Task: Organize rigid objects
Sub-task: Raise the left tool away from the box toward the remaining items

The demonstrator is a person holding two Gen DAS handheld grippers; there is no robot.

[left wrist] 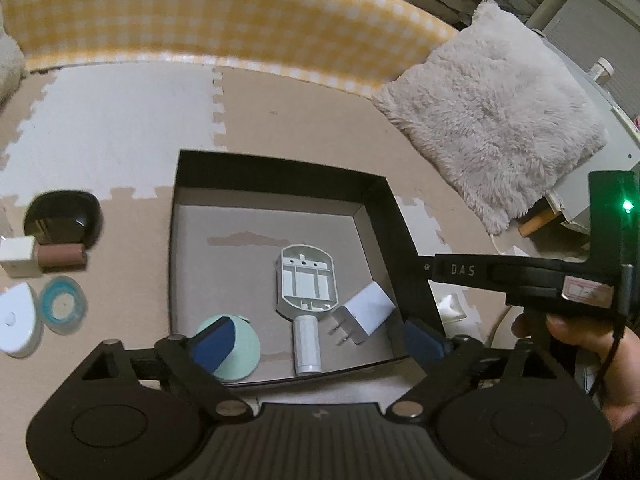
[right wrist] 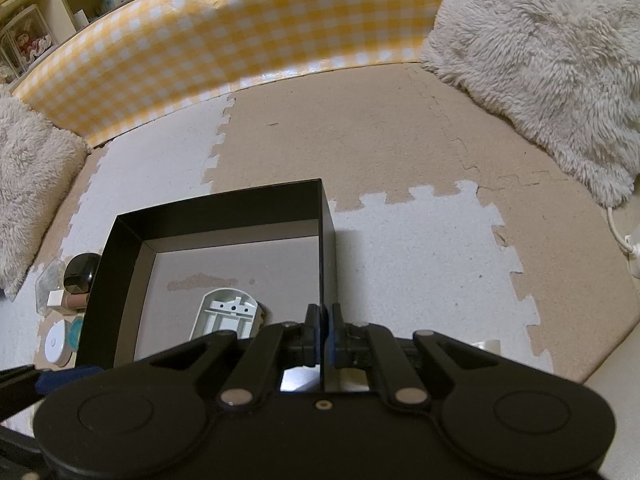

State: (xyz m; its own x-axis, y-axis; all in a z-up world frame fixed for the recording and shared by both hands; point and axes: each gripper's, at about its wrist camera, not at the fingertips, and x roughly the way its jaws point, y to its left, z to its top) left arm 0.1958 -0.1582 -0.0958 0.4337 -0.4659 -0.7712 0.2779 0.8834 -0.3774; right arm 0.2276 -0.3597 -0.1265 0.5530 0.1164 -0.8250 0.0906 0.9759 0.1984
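A black open box (left wrist: 390,216) sits on the foam floor mat. It holds a grey paddle-shaped plastic shell (left wrist: 306,284), a white plug adapter (left wrist: 366,312) and a mint green disc (left wrist: 240,348). My left gripper (left wrist: 316,344) is open and empty over the box's near edge. My right gripper (right wrist: 322,334) is shut on the box's right wall (right wrist: 326,240), pinching it between the fingers. Left of the box lie a black mouse-like object (left wrist: 62,216), a white and brown tube (left wrist: 44,256), a white round device (left wrist: 16,320) and a blue tape roll (left wrist: 62,304).
A yellow checked cushion wall (left wrist: 200,24) runs along the back. A fluffy grey pillow (left wrist: 496,120) lies at the right, another (right wrist: 28,184) at the left. A white cable (right wrist: 624,240) lies at the far right. Shelves (right wrist: 60,12) stand behind.
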